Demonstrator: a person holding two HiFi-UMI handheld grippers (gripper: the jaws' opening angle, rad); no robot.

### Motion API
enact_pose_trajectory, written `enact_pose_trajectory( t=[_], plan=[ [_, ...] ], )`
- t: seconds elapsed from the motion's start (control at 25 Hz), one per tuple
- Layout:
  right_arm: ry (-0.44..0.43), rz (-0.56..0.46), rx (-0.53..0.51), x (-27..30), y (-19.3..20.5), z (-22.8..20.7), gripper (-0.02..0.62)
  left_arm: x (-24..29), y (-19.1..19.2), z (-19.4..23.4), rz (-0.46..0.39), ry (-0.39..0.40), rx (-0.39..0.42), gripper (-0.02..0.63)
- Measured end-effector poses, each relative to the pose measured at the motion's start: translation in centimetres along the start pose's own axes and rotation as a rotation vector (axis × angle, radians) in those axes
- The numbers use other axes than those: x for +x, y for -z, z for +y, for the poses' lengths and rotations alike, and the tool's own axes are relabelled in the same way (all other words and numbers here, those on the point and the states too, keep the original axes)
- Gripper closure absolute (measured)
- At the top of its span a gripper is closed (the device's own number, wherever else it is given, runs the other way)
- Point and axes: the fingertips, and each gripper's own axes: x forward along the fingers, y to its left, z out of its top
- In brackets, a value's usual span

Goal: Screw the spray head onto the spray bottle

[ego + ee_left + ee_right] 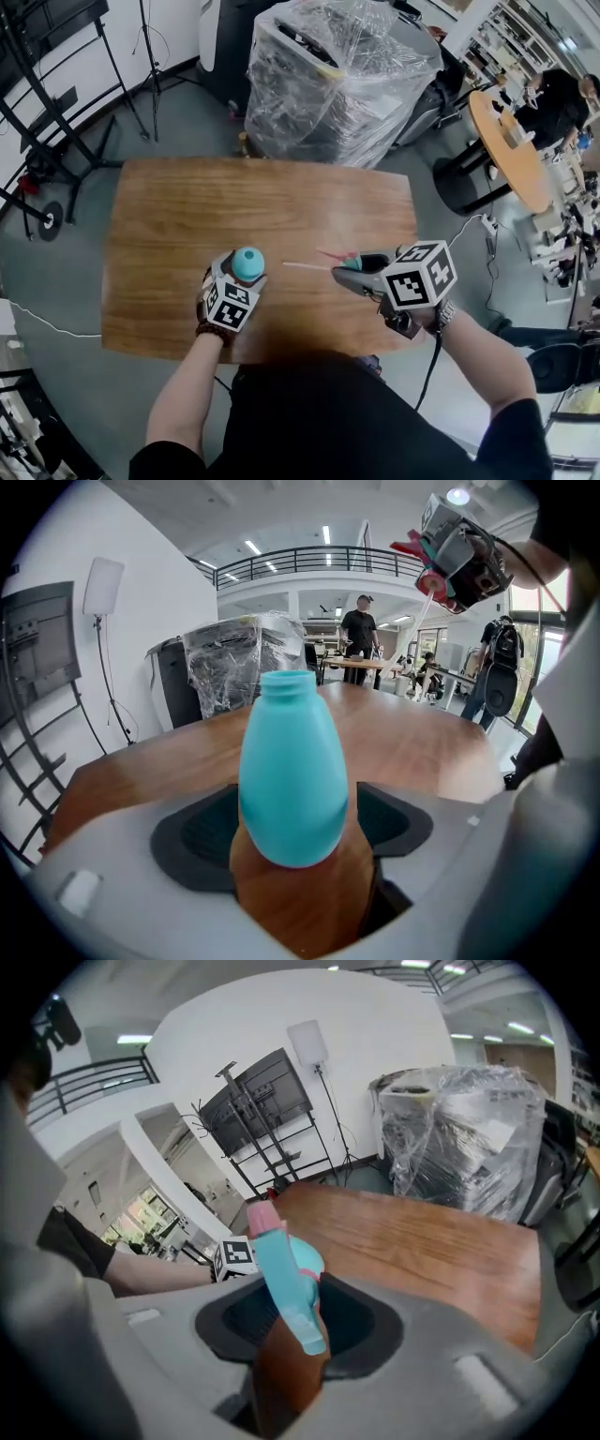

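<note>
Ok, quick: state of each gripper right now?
Left gripper: open, the spray bottle standing between its jaws.
Right gripper: closed on the spray head.

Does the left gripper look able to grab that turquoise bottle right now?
Probably yes: the bottle stands upright between the open jaws of the left gripper, with nothing blocking them.

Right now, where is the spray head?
In the head view the spray head is clamped in the right tongs over the table's near right part, its dip tube pointing left toward the teal bottle between the left tongs.
</note>
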Motion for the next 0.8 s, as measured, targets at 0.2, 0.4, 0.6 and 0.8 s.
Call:
enact_pose_trajectory(
  t=[0.2, 0.4, 0.6, 0.8],
  plan=[
    [-0.009, -0.003, 0.029, -0.3, -0.4, 0.4, 0.477, 0.5, -0.1, 0.0, -0.01, -0.002, 0.016, 0.218],
    [0.009, -0.003, -0.039, -1.2, -1.6, 1.5, 0.477, 0.2, -0.5, -0.6, 0.008, 0.001, 0.086, 0.224],
    [0.037, 0.018, -0.175, -1.6, -2.9, 2.9, 0.477, 0.0, -0.7, -1.3, 0.099, -0.019, 0.254, 0.225],
    [0.047, 0.055, -0.286, -1.2, -3.4, 4.2, 0.477, -0.1, -1.5, -2.0, 0.166, -0.022, 0.36, 0.225]
  ],
)
